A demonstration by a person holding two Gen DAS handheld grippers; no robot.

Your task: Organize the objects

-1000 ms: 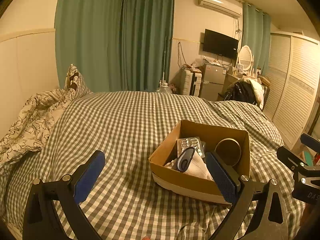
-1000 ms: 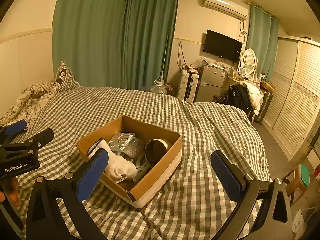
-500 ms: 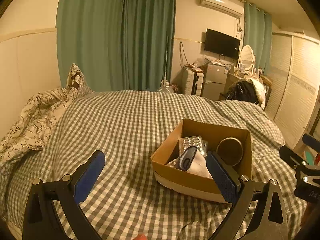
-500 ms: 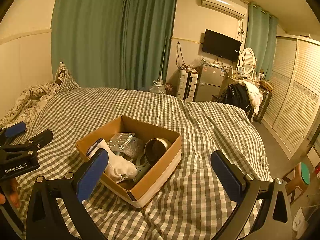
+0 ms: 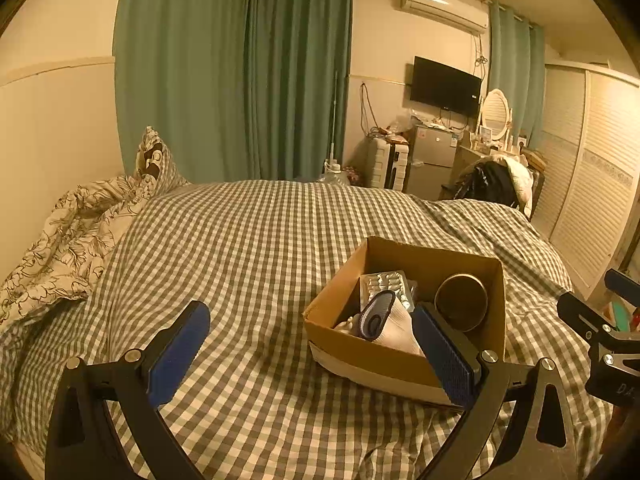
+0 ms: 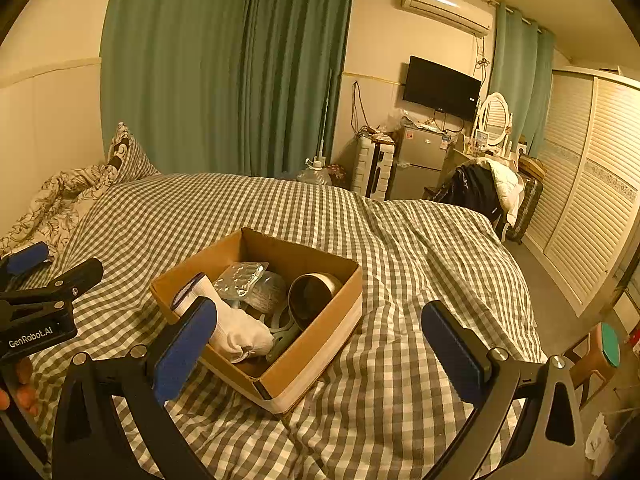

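Cardboard box (image 6: pixel 320 344) resting on the checked bedspread (image 6: pixel 420 248), toward the bed's near edge; inside it, a white sock (image 6: pixel 236 326) along the left wall, a blister pack (image 6: pixel 240 278) toward the far side, a round tin (image 6: pixel 314 294) at right; left gripper (image 5: pixel 316 354) and right gripper (image 6: pixel 320 344) both released, jaws spread wide, holding nothing, above the bedspread.

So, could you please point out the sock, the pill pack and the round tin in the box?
sock (image 6: pixel 236 326), right wrist view, middle of the white foot.
pill pack (image 6: pixel 240 278), right wrist view, centre of the foil.
round tin (image 5: pixel 461 302), left wrist view, centre of its dark face.
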